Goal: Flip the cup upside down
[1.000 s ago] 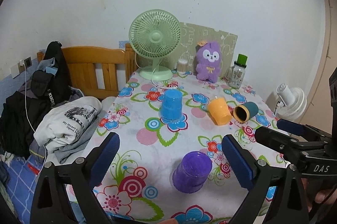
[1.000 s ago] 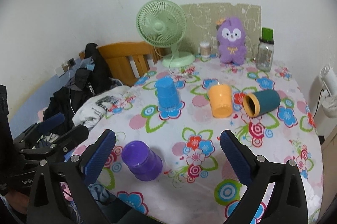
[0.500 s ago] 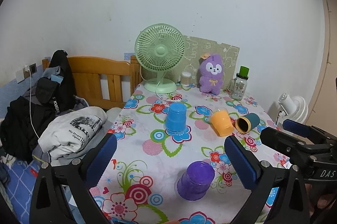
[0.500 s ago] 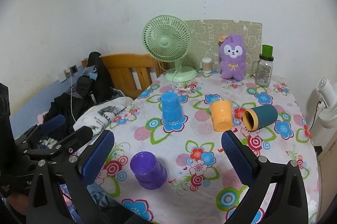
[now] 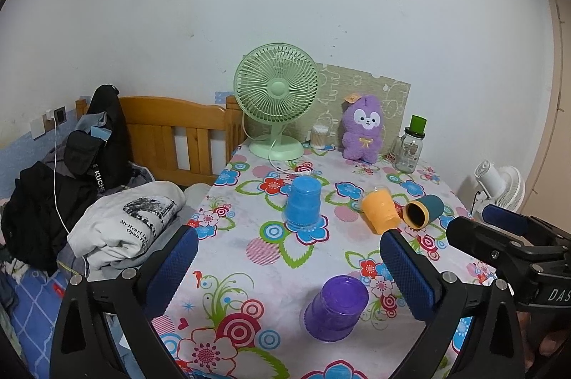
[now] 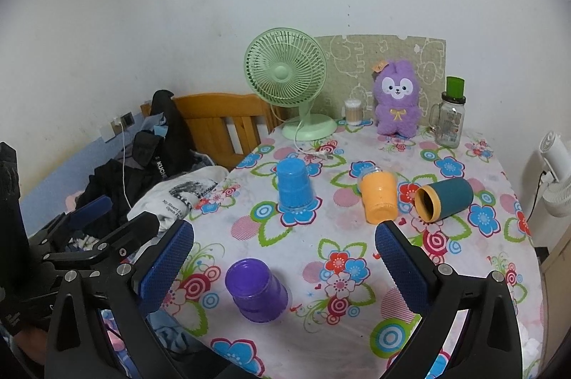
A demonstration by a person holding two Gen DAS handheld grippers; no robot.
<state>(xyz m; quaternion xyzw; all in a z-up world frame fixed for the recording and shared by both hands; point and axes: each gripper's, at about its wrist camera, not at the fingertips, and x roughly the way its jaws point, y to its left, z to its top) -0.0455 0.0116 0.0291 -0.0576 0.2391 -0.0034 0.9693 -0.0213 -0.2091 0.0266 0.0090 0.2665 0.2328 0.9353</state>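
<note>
Four cups are on the floral table [image 5: 249,264]. A purple cup [image 5: 335,307] [image 6: 255,293] stands upside down near the front. A blue cup [image 5: 302,202] [image 6: 293,186] and an orange cup [image 5: 380,211] [image 6: 380,197] stand upside down in the middle. A teal cup with a yellow rim [image 5: 424,213] [image 6: 444,198] lies on its side, mouth toward me. My left gripper [image 5: 285,266] is open and empty above the front edge. My right gripper [image 6: 283,263] is open and empty, also held back above the front.
A green desk fan [image 5: 276,100], a purple plush toy [image 5: 364,129], a glass jar with a green lid [image 5: 410,145] and a small cotton-swab jar [image 5: 318,136] line the table's back. A wooden bed frame with piled clothes [image 5: 107,200] lies left. A white fan [image 5: 499,182] stands right.
Both grippers have risen and pulled back from the table, so the cups look smaller and lower in view. The cups have not moved.
</note>
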